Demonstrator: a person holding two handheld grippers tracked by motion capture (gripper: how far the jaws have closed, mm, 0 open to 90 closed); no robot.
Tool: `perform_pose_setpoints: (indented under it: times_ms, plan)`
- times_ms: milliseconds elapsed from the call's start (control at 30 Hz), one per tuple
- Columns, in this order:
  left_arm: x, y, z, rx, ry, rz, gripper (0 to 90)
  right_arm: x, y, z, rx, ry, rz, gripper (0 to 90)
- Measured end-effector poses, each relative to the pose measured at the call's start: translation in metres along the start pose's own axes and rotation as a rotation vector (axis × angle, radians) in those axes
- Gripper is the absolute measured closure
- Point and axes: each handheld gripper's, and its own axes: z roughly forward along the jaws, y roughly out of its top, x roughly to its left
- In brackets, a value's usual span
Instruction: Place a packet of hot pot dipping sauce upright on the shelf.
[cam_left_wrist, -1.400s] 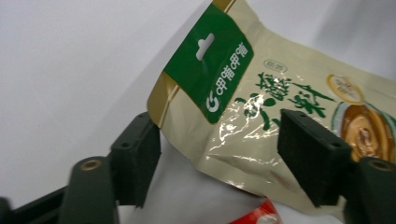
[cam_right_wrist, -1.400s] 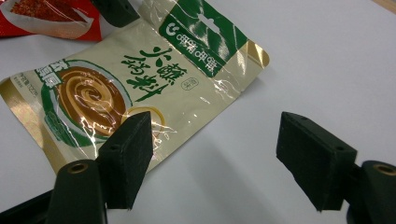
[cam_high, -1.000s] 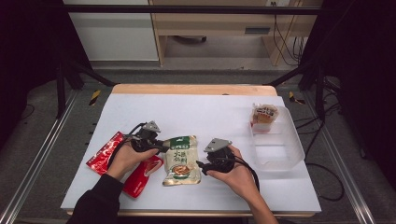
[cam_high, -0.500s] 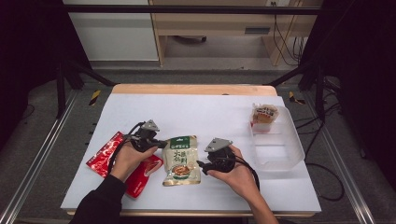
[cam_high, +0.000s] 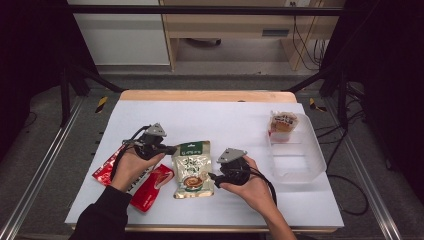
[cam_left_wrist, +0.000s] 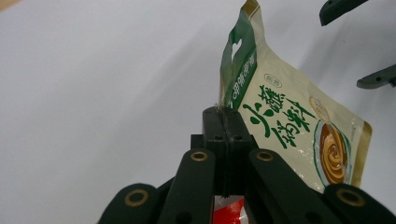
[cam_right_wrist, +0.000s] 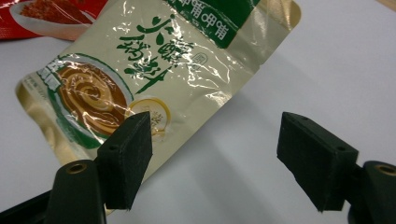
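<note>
A cream pouch with a green top band (cam_high: 192, 170) lies mid-table, its top left corner raised off the white surface. My left gripper (cam_high: 172, 149) is shut on that corner. In the left gripper view its jaws (cam_left_wrist: 225, 114) meet on the pouch's (cam_left_wrist: 280, 116) edge, and the pouch hangs tilted. My right gripper (cam_high: 212, 177) rests at the pouch's right side with its jaws wide open. In the right gripper view (cam_right_wrist: 219, 144) the jaws hold nothing, and the pouch (cam_right_wrist: 140, 70) lies just beyond the left jaw.
Two red packets (cam_high: 150, 187) lie under and beside my left hand. A clear plastic tub (cam_high: 300, 160) stands at the right, with a small snack packet (cam_high: 283, 122) at its far end. Bare white table stretches behind the pouch.
My left hand has lifted a little, and the pouch's top left corner has come up with it. The right hand has kept still.
</note>
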Motion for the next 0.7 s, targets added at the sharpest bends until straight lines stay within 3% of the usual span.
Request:
perform_pose_setpoints:
  times_ms: [200, 333, 700]
  plan:
    - [-0.005, 0.008, -0.011, -0.026, 0.002, 0.014, 90.0, 0.0, 0.01, -0.004, -0.013, 0.005, -0.011, 27.3]
    - [-0.015, 0.016, -0.016, -0.03, 0.006, 0.051, 90.0, -0.007, 0.024, -0.015, -0.015, -0.001, -0.035, 26.8]
    - [-0.023, 0.025, -0.023, -0.019, 0.004, 0.082, 90.0, -0.03, 0.053, -0.031, 0.039, 0.024, -0.084, 22.1]
